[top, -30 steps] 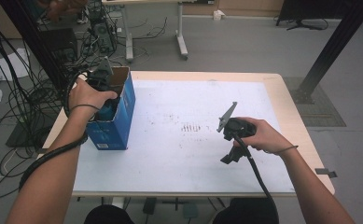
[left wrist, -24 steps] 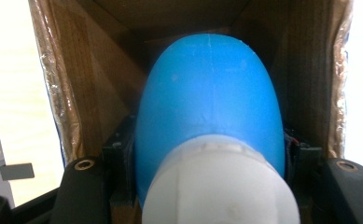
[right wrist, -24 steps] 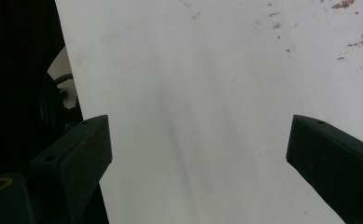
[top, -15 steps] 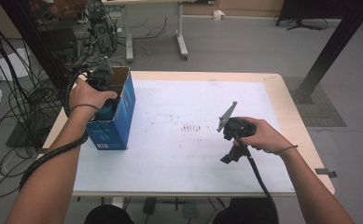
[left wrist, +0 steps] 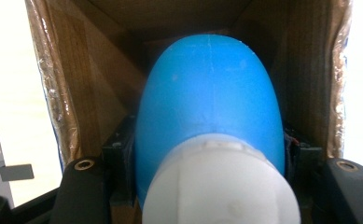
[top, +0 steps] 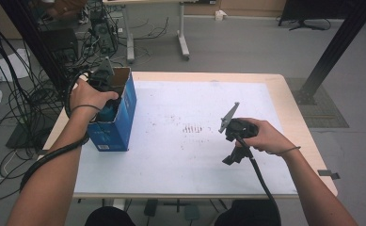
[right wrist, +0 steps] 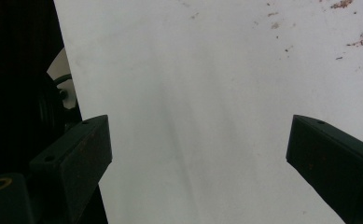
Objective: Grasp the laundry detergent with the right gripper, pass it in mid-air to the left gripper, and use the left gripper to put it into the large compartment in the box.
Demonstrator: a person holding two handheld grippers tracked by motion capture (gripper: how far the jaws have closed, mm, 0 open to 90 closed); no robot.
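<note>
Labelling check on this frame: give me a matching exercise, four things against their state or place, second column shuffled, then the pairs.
1. blue plastic bottle with white cap
2. blue cardboard box
3. left gripper
4. right gripper

A. jaws wide apart over the white table sheet
B. stands at the table's left edge
C. clamped on the bottle
D. inside the box

Pairs: 1-D, 2-B, 3-C, 4-A

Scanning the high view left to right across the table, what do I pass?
Left hand with its tongs down in the box → blue cardboard box → stained white table cover → right tongs → right hand.
</note>
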